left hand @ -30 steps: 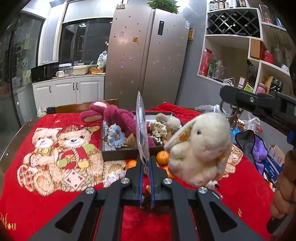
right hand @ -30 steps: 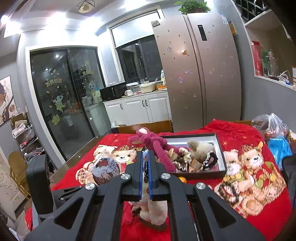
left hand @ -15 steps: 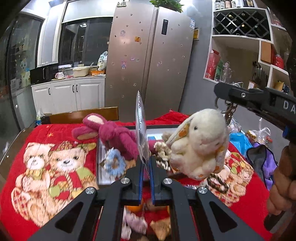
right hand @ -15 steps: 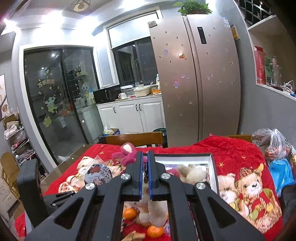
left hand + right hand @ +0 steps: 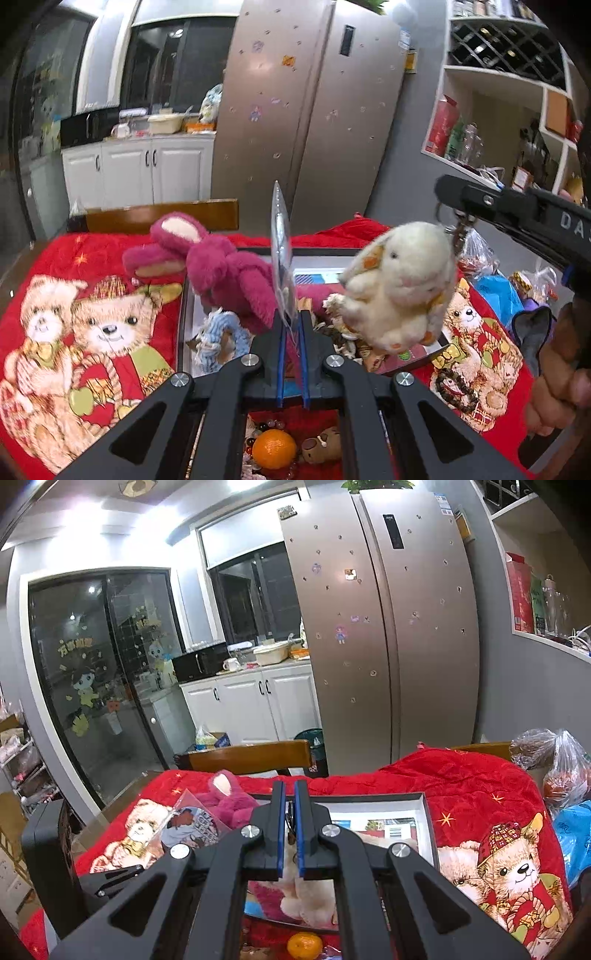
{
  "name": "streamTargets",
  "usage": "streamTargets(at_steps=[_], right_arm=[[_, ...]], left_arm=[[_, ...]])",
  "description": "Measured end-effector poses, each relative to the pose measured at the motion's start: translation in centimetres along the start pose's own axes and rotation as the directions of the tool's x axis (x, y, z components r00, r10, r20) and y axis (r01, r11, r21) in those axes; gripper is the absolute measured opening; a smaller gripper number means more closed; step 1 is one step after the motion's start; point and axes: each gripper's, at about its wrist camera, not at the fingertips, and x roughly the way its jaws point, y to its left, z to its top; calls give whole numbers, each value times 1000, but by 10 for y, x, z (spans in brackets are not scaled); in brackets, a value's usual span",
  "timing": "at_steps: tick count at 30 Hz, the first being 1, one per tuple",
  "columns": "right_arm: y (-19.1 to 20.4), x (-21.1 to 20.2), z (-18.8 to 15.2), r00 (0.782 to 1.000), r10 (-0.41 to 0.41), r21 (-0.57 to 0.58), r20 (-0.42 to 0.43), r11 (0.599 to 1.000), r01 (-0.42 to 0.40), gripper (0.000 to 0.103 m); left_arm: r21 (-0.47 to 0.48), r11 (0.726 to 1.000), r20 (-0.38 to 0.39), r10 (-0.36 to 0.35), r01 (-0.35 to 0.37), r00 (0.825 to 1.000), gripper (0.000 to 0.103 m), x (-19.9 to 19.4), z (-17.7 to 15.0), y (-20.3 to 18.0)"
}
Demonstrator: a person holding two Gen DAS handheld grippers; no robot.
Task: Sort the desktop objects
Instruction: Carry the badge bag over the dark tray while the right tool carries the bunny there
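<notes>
a: scene first? a red quilted table cover printed with teddy bears, and on it a shallow dark-rimmed rectangular tray already loaded with a magenta plush bear and small fluffy bits.

b: held items? a cream plush rabbit keychain is hung by its metal clip from the right gripper, clenched on the clip; the rabbit is carried above the tray's right half. a flat clear plastic sleeve with a printed picture card is pinched upright, edge-on, in the left gripper, also clamped tight.

a: how should the drop be done?

b: probably both are best lowered over the bare part of the tray before release. the card should be tilted flat so it isn't left propped on the plush.

a: leftovers?

b: a small orange tangerine is seen on the cover, near side of the tray, unsorted.
</notes>
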Motion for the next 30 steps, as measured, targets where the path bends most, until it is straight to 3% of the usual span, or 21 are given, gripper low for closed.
streamTargets(at_steps=[6, 16, 22, 30], right_arm=[[-7, 11, -7, 1000, -25, 3, 4, 1000, 25, 5], [-11, 31, -18, 998, -59, 26, -37, 998, 60, 5], [-9, 34, -21, 995, -88, -2, -40, 996, 88, 5], [-19, 40, -22, 996, -70, 18, -63, 997, 71, 5]], left_arm=[[19, 1000, -37, 5, -5, 999, 6, 13, -5, 7], [12, 1000, -37, 18, -18, 999, 6, 15, -5, 21], [-27, 998, -50, -61, 60, 997, 6, 20, -4, 34], [-46, 995, -102, -95, 91, 990, 6, 39, -12, 46]])
